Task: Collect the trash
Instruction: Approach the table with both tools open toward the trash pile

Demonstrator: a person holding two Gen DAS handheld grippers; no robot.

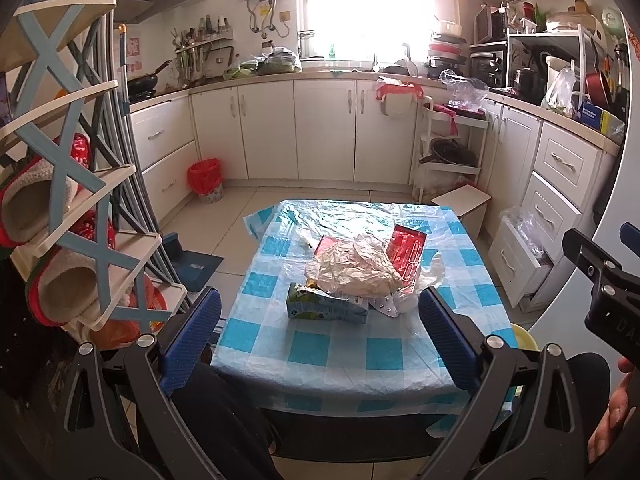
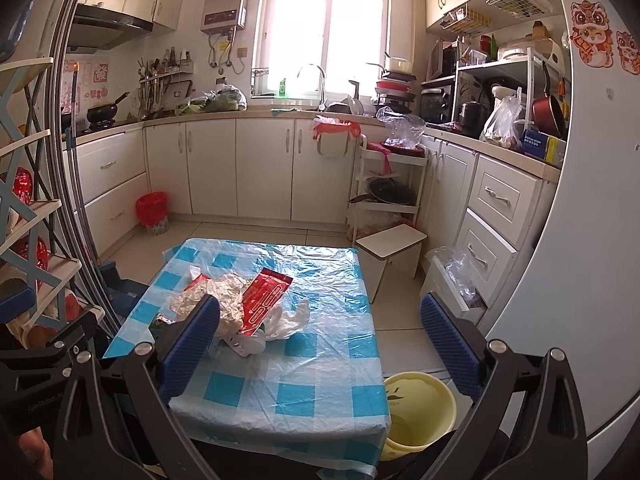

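A pile of trash lies on the small table with a blue-and-white checked plastic cover (image 1: 312, 344) (image 2: 280, 384). It holds crumpled whitish paper (image 1: 352, 268) (image 2: 226, 298), a red wrapper (image 1: 408, 252) (image 2: 264, 300), a green-and-white carton (image 1: 324, 306), a thin white plastic bag (image 2: 290, 320) and a small white piece (image 1: 386, 306). My left gripper (image 1: 320, 320) is open and empty, held above the table's near edge in front of the pile. My right gripper (image 2: 320, 332) is open and empty, above the table to the right of the pile. A yellow bucket (image 2: 420, 408) stands on the floor by the table's near right corner.
White kitchen cabinets (image 1: 296, 128) line the far and right walls. A red-lined bin (image 1: 206, 180) (image 2: 152, 212) stands on the floor at the back left. A small white stool (image 2: 394, 248) and a white trolley (image 2: 384, 184) stand right of the table. A shelf rack (image 1: 80, 200) is at left.
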